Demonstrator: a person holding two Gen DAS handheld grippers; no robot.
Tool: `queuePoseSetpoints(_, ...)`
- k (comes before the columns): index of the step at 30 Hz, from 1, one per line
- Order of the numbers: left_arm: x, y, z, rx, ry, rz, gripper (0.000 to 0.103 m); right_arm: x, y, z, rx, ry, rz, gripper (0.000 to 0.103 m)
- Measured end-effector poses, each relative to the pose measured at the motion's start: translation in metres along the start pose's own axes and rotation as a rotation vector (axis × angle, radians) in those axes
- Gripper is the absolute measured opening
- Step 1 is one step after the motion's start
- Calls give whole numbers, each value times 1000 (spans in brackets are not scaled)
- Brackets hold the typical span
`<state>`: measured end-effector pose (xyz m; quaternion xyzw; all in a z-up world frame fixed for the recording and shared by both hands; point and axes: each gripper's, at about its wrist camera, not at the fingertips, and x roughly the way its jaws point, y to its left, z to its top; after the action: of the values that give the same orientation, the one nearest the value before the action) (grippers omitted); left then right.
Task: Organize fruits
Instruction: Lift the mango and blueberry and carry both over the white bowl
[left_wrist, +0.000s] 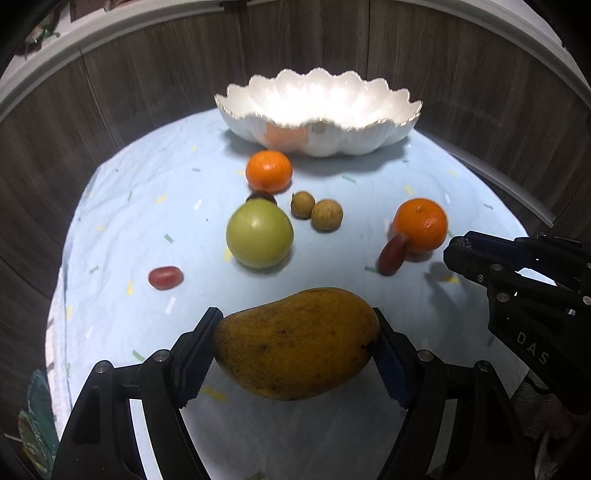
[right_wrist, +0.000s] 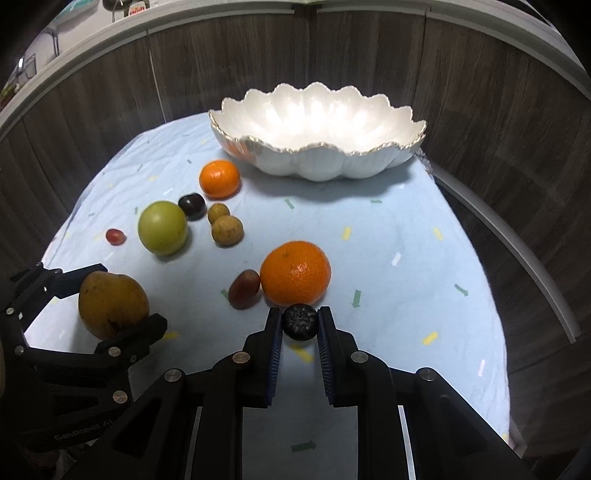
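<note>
My left gripper (left_wrist: 297, 341) is shut on a yellow-brown mango (left_wrist: 295, 341), held above the cloth; it also shows in the right wrist view (right_wrist: 112, 308). My right gripper (right_wrist: 299, 321) is shut on a small black wrinkled fruit (right_wrist: 300, 321), just in front of a large orange (right_wrist: 295, 272). A white scalloped bowl (right_wrist: 321, 162) stands at the back and looks empty. On the cloth lie a green apple (left_wrist: 259, 235), a second orange (left_wrist: 269, 170), two brown longans (left_wrist: 327, 215), a red grape (left_wrist: 165, 277), a dark red date (left_wrist: 392, 254) and a dark plum (right_wrist: 192, 205).
A round table with a light blue cloth (right_wrist: 406, 258) carries everything. Dark wood-panelled walls (right_wrist: 498, 110) curve around the back. The right gripper's arm (left_wrist: 524, 280) reaches in from the right in the left wrist view.
</note>
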<state>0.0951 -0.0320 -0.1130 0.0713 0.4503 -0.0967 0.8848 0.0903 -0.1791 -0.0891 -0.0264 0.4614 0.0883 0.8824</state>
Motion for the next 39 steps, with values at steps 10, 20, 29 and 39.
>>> queuePoseSetpoints(10,-26,2,9,-6,-46,17,77,-28,1,9,5,-64,7,20)
queuePoseSetpoints(20,-44,6,22,-21,-80,25,77,-46,1,24,11,-114,18,20)
queuePoseSetpoints(29,-52,8,51,-35,-111,22,77,-53,-6,48,28,-160,17,20)
queuePoseSetpoints(39,-54,9,92,-32,-151,11,77,-55,-24,85,41,-221,-3,20)
